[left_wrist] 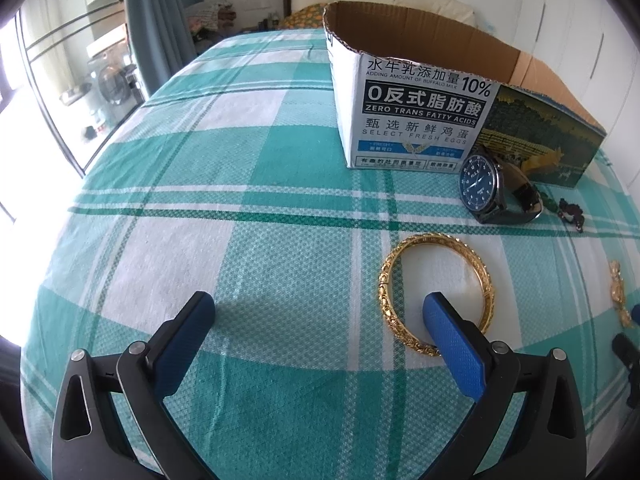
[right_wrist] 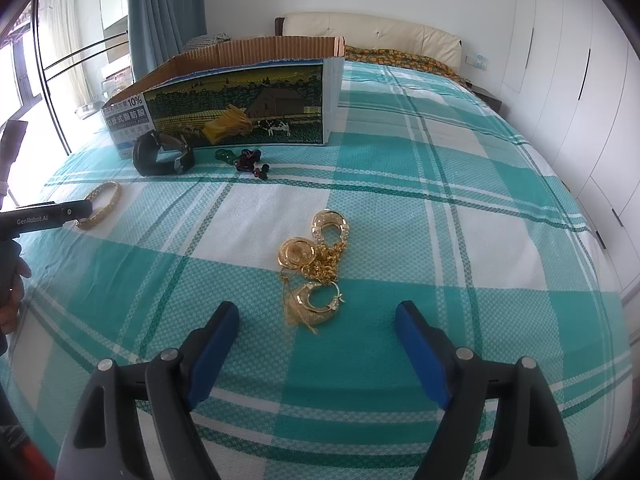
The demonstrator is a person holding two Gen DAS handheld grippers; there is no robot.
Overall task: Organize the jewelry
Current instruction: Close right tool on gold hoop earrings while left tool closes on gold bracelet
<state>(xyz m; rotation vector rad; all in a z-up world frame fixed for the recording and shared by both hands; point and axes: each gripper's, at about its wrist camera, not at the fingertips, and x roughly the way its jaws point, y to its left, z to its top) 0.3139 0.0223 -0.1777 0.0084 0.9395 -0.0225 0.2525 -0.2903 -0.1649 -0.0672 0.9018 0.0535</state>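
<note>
**Both claws released over the bed, no jewelry held**

Landmark: open cardboard box with blue-and-white print and a farm picture, standing on the teal-and-white plaid bedsheet.

Left gripper: jaws spread wide, nothing between the pads. The ornate gold filigree bangle lies flat on the sheet on the near side of the box, well apart from it. The gripper's right blue-padded finger overlaps the bangle's near rim in the left wrist view; contact or just above, cannot tell. The bangle is offset to that side, not centred in the gap.

Right gripper: jaws released, wide, nothing gripped. The tangled pile of gold hoop earrings and chain lies on the sheet in front of the box's farm-picture side, well apart from it. The pile's near end sits just ahead of the fingertips, roughly on the centreline, not touching either pad.

Other pieces close to the box:
- wristwatch with dark blue dial and black strap, just beside the box's near corner, dial propped up facing the left wrist camera
- small cluster of dark red and green beads, just in front of the farm-picture side, next to the watch strap

Box interior not visible from either view.
</note>
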